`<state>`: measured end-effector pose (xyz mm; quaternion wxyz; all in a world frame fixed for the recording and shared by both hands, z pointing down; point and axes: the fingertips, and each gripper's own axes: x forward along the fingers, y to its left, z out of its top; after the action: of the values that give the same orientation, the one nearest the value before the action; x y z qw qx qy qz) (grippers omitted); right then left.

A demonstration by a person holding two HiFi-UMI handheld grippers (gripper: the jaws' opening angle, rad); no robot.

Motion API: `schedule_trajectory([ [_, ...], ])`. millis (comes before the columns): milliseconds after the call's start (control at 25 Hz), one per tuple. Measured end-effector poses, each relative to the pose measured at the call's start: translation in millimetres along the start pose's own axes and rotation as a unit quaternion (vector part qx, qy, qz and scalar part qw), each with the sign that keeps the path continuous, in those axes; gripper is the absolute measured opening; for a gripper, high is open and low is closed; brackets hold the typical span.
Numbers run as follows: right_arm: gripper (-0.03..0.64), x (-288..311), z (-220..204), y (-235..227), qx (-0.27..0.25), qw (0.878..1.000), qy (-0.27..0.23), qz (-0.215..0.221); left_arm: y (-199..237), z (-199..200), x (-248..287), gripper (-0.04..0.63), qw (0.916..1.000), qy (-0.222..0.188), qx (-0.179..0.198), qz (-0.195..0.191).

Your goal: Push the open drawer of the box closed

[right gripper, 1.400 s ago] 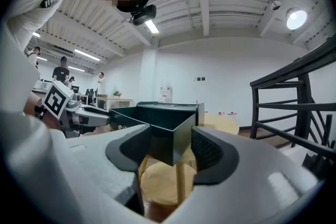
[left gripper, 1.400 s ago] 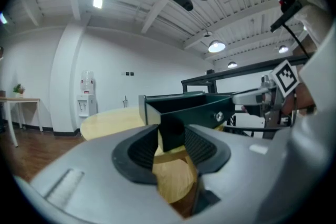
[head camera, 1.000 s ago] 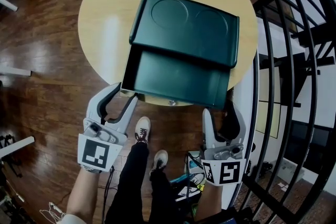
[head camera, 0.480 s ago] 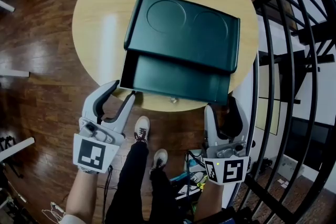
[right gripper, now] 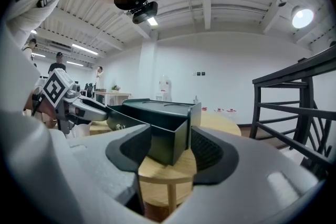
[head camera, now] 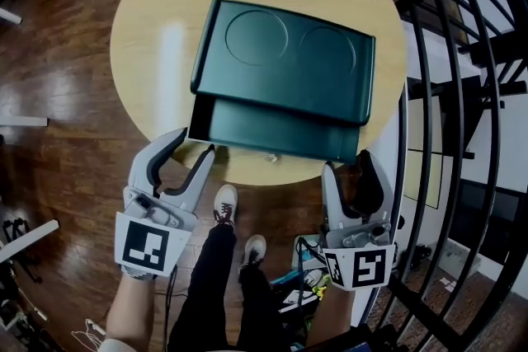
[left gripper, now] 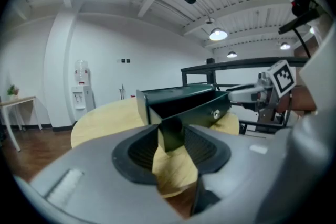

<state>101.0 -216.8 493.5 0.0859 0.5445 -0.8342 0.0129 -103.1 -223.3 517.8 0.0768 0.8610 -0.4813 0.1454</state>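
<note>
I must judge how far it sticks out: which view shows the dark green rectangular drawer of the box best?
Head view: it looks down on the whole dark green rectangular drawer protruding from the box. The left gripper view shows its front and one corner; the right gripper view, the other corner.

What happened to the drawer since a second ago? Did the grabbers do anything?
The drawer slid further into the box, so less of it sticks out now. The left gripper and right gripper moved forward with it, one at each front corner. Nothing was grabbed or let go: both pairs of jaws stayed open, a drawer corner between them. The box stayed on the table.
</note>
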Motion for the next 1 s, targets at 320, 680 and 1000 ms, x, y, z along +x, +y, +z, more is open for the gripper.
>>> schedule_trajectory([
  [320,0.235,10.3,-1.5,-4.2,0.017,1.0,0.014,0.005,4.7,6.2,8.9,0.172,0.9998,0.019,0.005,-0.006],
  [680,0.235,20.2,3.2,-7.7,0.006,1.0,0.023,0.009,11.0,12.5,14.3,0.172,0.9994,0.028,0.012,-0.016],
  [1000,0.235,28.8,1.4,-11.0,0.025,0.999,0.02,0.018,16.9,13.2,24.8,0.173,0.9994,0.031,0.003,-0.017],
])
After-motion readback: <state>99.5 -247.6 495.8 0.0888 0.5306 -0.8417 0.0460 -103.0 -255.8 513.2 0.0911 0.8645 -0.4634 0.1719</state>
